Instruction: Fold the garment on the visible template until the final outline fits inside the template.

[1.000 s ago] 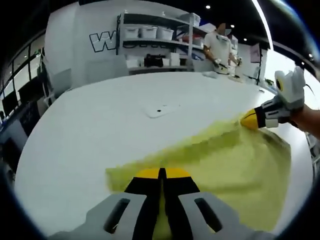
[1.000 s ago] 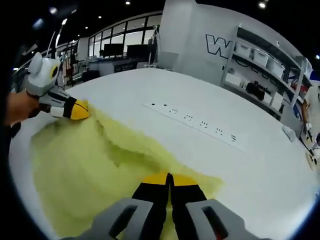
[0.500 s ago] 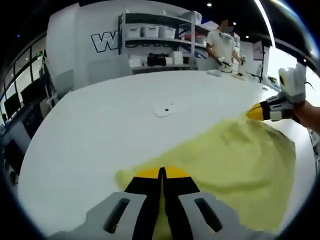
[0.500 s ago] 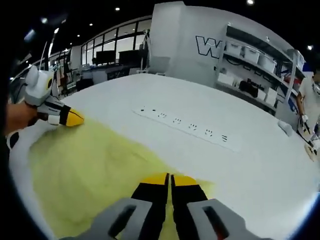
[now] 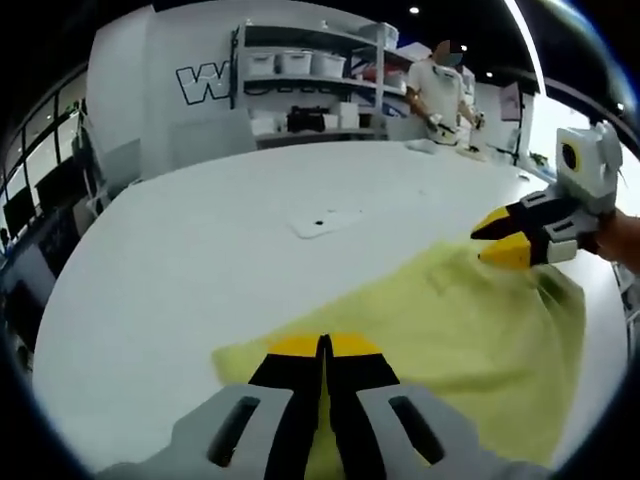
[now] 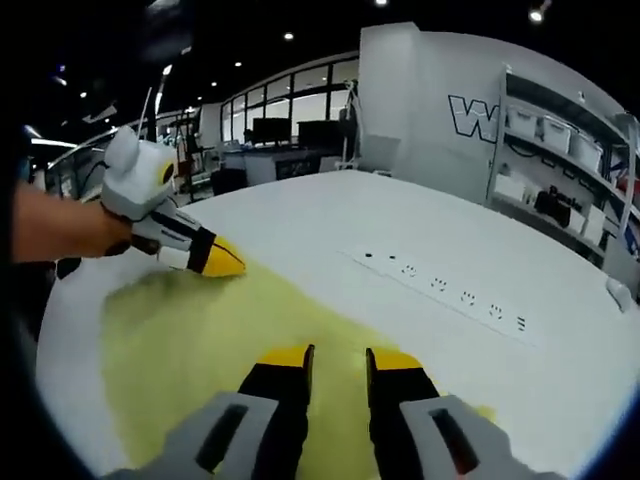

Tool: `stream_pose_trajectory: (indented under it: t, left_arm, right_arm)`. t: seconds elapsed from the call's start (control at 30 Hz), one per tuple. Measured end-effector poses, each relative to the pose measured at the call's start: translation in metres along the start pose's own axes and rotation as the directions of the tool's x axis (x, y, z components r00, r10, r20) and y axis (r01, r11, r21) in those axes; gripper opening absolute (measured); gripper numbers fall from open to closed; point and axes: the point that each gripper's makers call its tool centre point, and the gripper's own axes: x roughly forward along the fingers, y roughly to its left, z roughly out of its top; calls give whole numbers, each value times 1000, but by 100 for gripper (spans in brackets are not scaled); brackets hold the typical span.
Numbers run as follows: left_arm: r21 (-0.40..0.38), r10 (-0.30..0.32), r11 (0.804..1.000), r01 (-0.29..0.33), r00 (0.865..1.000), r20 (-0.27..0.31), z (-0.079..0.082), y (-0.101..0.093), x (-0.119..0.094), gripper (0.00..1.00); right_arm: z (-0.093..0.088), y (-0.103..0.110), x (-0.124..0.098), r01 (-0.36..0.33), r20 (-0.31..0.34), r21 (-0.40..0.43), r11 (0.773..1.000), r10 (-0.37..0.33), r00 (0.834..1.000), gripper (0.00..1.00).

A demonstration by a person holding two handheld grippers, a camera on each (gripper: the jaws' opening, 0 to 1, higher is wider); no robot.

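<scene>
A pale yellow garment (image 5: 450,320) lies spread flat on the white table (image 5: 180,260). My left gripper (image 5: 323,345) is shut on the garment's near edge, with cloth on both sides of its yellow tips. In the left gripper view my right gripper (image 5: 497,238) hovers at the garment's far right corner, jaws apart and holding nothing. In the right gripper view the garment (image 6: 200,340) runs from my open right gripper (image 6: 340,360) to the left gripper (image 6: 228,265), which is held by a hand and pinches the far corner.
A socket strip (image 6: 440,290) is set into the table beyond the garment. A small white cover plate (image 5: 322,220) lies mid-table. Shelves with bins (image 5: 300,65) and a standing person (image 5: 440,90) are behind the table's far edge.
My right gripper has opened and let go of the garment corner. The cloth, lifted and rippled a second ago, has settled flat on the table. The left gripper stays shut.
</scene>
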Motion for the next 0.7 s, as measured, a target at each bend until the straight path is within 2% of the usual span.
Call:
stream_pose_trajectory:
  t: [0.33, 0.4, 0.5, 0.6, 0.7]
  left_arm:
    - [-2, -2, 1000, 2, 1000, 4, 2, 1, -6, 0]
    - [-2, -4, 1000, 4, 1000, 4, 2, 0, -7, 0]
    - [-1, -6, 1000, 6, 1000, 4, 1, 0, -9, 0]
    - [-1, -4, 1000, 4, 1000, 7, 1, 1, -11, 0]
    - [-1, -4, 1000, 4, 1000, 9, 2, 1, -11, 0]
  right_arm:
    - [-8, 3, 12, -4, -42, -67, 998, 1, 999, 19]
    - [-10, 3, 14, -6, -50, -74, 997, 2, 999, 16]
    - [-12, 7, 14, -25, -62, -72, 997, 20, 998, 1]
    - [-10, 9, 14, -29, -54, -83, 996, 25, 998, 0]
    - [-3, 5, 14, -1, -22, -112, 994, -1, 1000, 0]
